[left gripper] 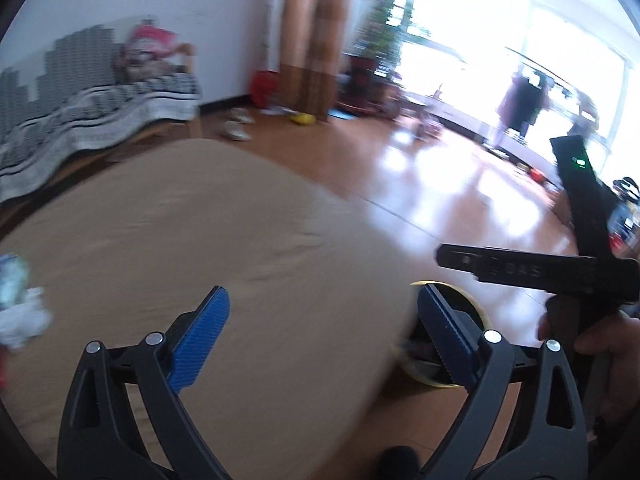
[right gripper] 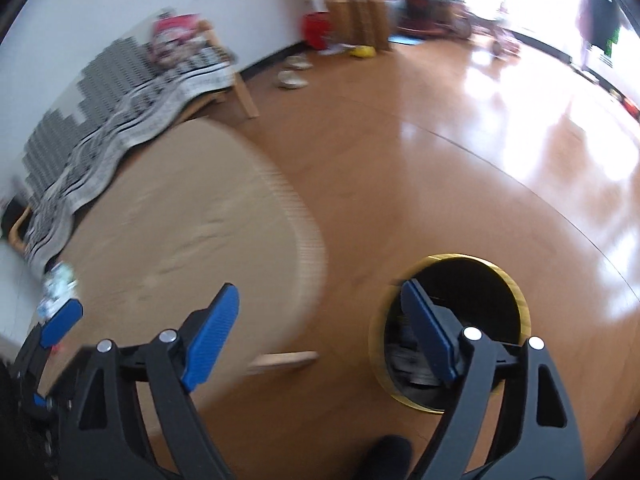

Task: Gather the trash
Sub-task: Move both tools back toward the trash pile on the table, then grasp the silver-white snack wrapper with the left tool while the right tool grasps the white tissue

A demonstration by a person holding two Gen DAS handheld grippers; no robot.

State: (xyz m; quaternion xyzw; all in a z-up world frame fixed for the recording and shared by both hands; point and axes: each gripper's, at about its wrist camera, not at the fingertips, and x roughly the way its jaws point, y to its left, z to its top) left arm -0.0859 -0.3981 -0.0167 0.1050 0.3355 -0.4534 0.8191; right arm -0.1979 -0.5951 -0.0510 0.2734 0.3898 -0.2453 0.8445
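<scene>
My left gripper (left gripper: 326, 330) is open and empty above a round tan table (left gripper: 200, 240). Crumpled white and light-coloured trash (left gripper: 20, 308) lies at the table's left edge. A gold-rimmed bin (left gripper: 476, 308) with a dark inside stands on the floor past the table's right edge. My right gripper (right gripper: 326, 334) is open and empty, above the floor between the table (right gripper: 180, 240) and the bin (right gripper: 516, 292). Trash (right gripper: 58, 292) shows at the table's left in the right wrist view. The other gripper's blue pad (right gripper: 60, 322) is at the far left.
The right hand-held gripper's body (left gripper: 540, 268) crosses the right side of the left wrist view. A sofa with a patterned cover (left gripper: 92, 112) stands behind the table. The wooden floor (right gripper: 440, 152) stretches toward bright windows, with slippers (right gripper: 294, 76) and plants (left gripper: 372, 40) beyond.
</scene>
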